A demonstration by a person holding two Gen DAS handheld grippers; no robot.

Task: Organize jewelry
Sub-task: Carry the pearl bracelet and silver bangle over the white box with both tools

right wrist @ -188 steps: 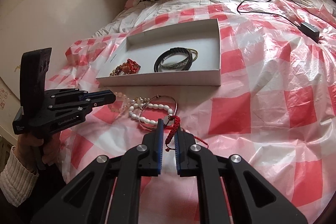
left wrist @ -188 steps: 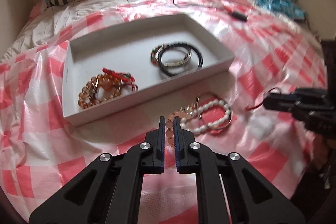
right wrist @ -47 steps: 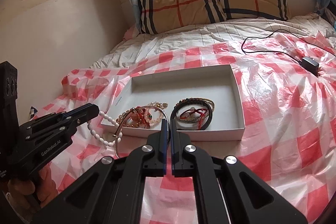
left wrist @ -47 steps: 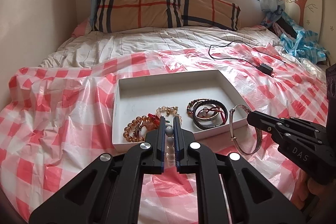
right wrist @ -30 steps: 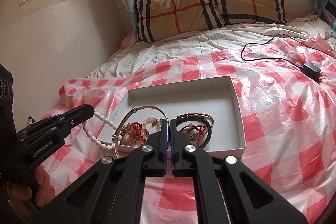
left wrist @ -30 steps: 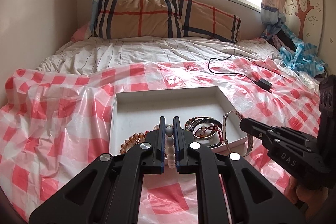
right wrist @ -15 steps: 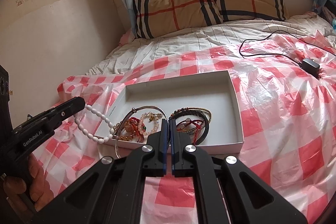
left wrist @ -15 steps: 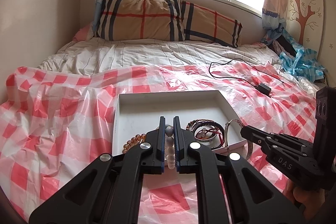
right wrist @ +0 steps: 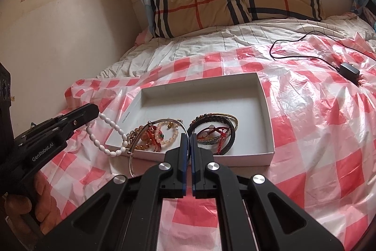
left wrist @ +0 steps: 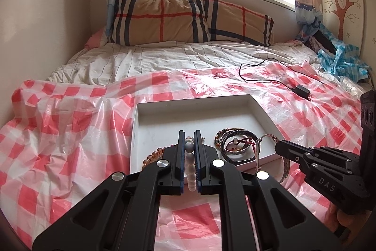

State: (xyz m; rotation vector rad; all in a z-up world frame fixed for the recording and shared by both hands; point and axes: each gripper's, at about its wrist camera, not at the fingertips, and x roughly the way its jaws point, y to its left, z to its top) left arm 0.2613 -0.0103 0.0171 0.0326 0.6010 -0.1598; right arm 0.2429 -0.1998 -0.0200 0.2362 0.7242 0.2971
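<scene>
Left claw (right wrist: 92, 111) clamped on the white bead bracelet (right wrist: 103, 134), dangling just left of the white tray (right wrist: 264, 95) on the bed. Right claw (right wrist: 188, 137) pinches the silver bangle (right wrist: 164, 120) over the tray's near edge.

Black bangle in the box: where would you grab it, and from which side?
Grip the bangle at its right-hand arc, from straight above, one finger inside, one outside. It lies flat in the box and that arc is bare; red cord and other bracelets crowd the rest.
</scene>
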